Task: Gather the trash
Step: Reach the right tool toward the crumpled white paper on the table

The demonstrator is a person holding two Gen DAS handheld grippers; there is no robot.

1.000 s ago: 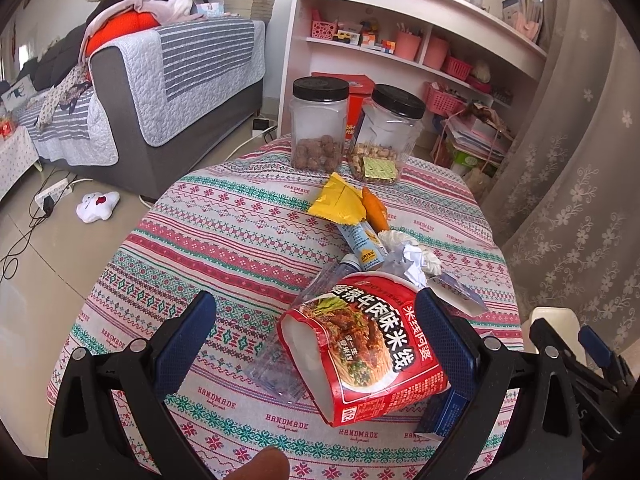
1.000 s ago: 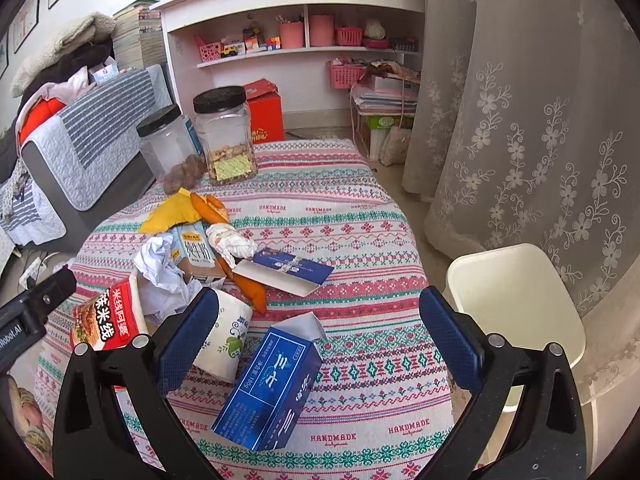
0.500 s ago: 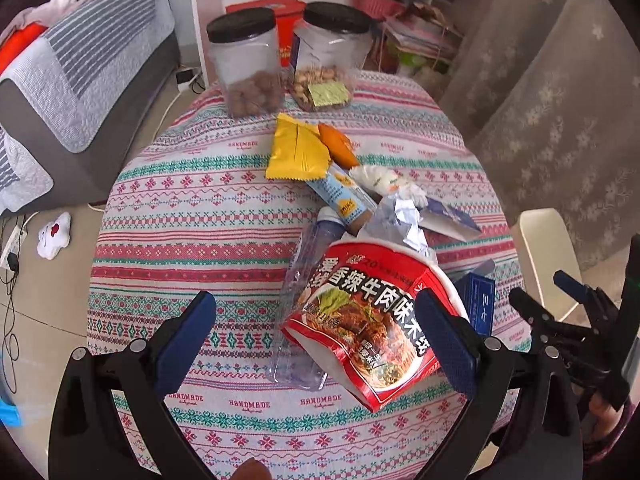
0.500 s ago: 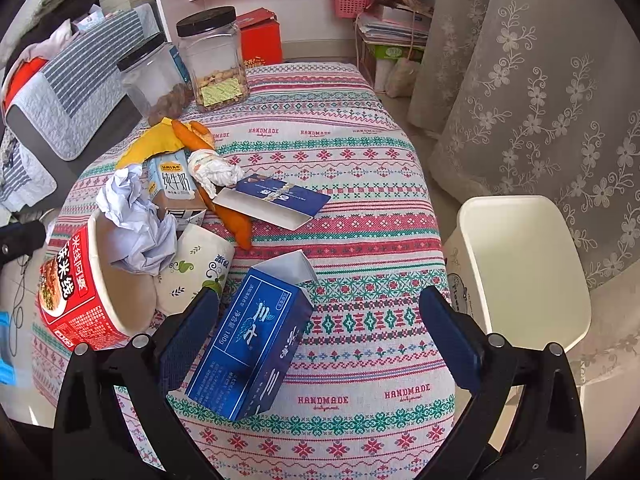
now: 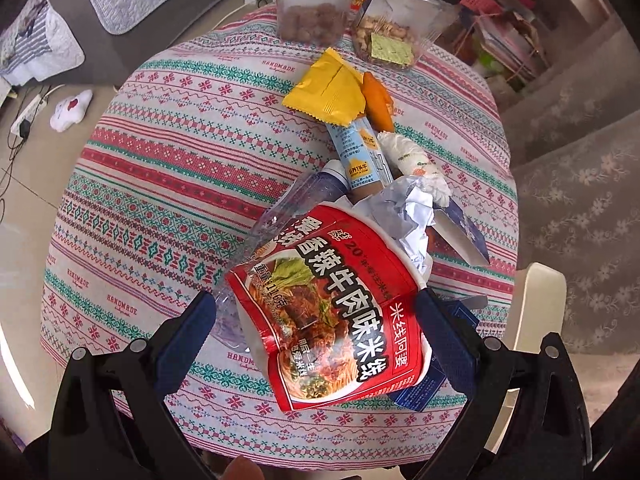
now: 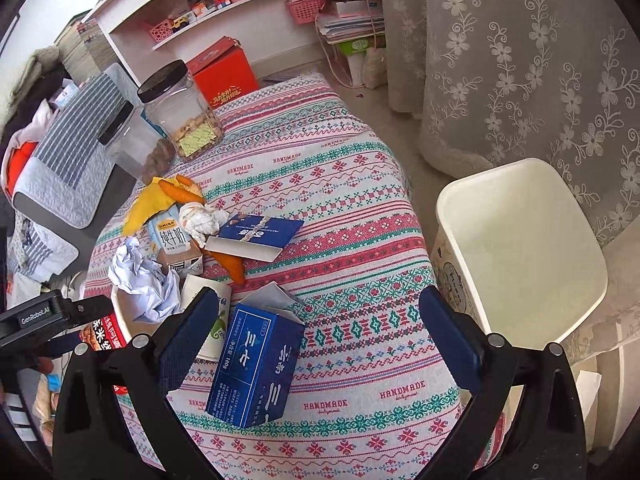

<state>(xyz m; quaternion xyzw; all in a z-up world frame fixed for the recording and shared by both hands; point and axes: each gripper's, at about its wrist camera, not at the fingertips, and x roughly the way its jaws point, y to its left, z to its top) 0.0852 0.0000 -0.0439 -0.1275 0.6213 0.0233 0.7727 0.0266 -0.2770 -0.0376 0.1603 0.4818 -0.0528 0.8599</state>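
A red instant-noodle cup [image 5: 336, 300] lies on its side on the patterned table, crumpled white paper [image 5: 408, 216] in its mouth. My left gripper [image 5: 320, 332] is open, its jaws either side of the cup, not touching it. A crushed clear bottle [image 5: 280, 216] lies under the cup. My right gripper [image 6: 320, 332] is open above a blue carton [image 6: 256, 364]. A milk carton [image 6: 170, 236], a yellow wrapper [image 5: 328, 92], a tissue wad [image 6: 200, 218], a flat blue box [image 6: 256, 234] and a paper cup [image 6: 218, 328] lie around.
A cream bin [image 6: 524, 248] stands open on the floor right of the table. Two clear jars [image 5: 312, 0] [image 5: 404, 20] with black lids stand at the table's far edge. Lace curtain [image 6: 520, 60] hangs on the right. A sofa [image 6: 68, 152] is at left.
Both grippers have risen and tilted down over the table. The left has closed in on the noodle cup, the right on the blue carton. Nothing is taken hold of.
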